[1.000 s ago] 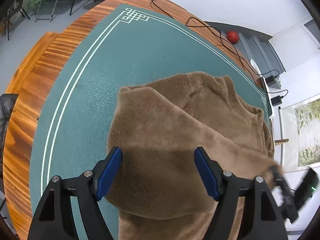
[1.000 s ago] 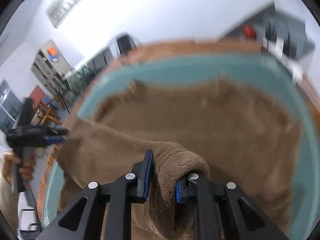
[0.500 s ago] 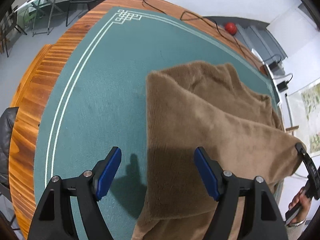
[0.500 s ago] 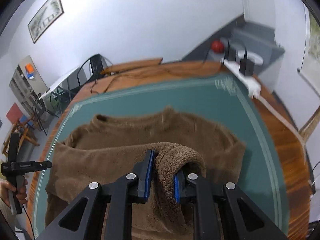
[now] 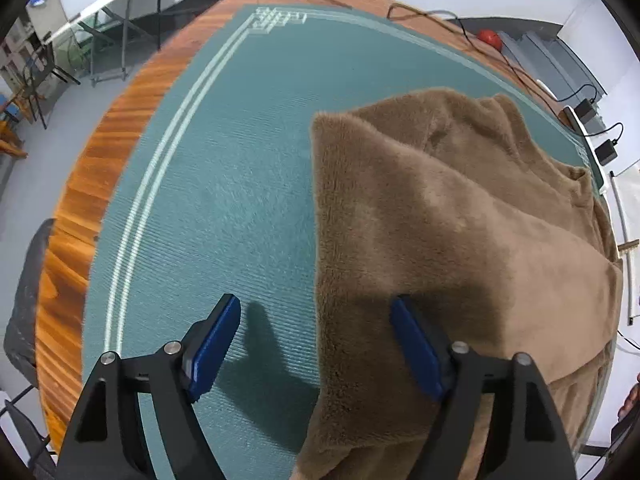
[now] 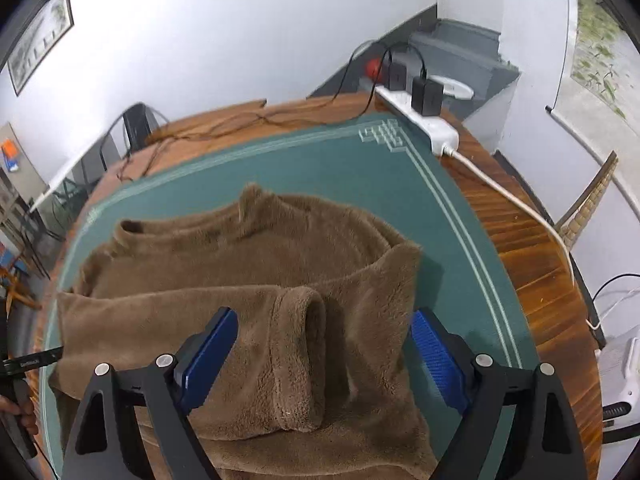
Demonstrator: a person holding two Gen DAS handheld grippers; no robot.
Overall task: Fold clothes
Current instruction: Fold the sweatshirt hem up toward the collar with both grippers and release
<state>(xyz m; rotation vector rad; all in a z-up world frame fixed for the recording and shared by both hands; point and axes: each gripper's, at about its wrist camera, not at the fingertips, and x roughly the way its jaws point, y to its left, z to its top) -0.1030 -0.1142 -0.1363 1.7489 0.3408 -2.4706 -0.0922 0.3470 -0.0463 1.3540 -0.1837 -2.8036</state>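
A brown fleece sweater (image 6: 256, 280) lies on the green mat (image 6: 352, 168), its collar at the far side. One sleeve is folded across the body, and its cuff (image 6: 300, 312) rests between my right gripper's spread fingers. My right gripper (image 6: 324, 344) is open above that cuff, holding nothing. In the left wrist view the sweater (image 5: 440, 220) fills the right half, with a straight folded edge running down the middle. My left gripper (image 5: 316, 336) is open over that edge, one finger over the mat (image 5: 224, 184) and the other over the fleece.
The mat covers a round wooden table (image 6: 532, 264). A white power strip (image 6: 424, 120) with black adapters and cables sits at the table's far right edge. Chairs (image 5: 112, 40) stand beyond the table. The other hand-held gripper (image 6: 20, 364) shows at the left edge of the right wrist view.
My right gripper has let go of the sleeve cuff and opened, leaving the sleeve laid across the body. The left gripper stayed open and shifted left to the sweater's folded edge.
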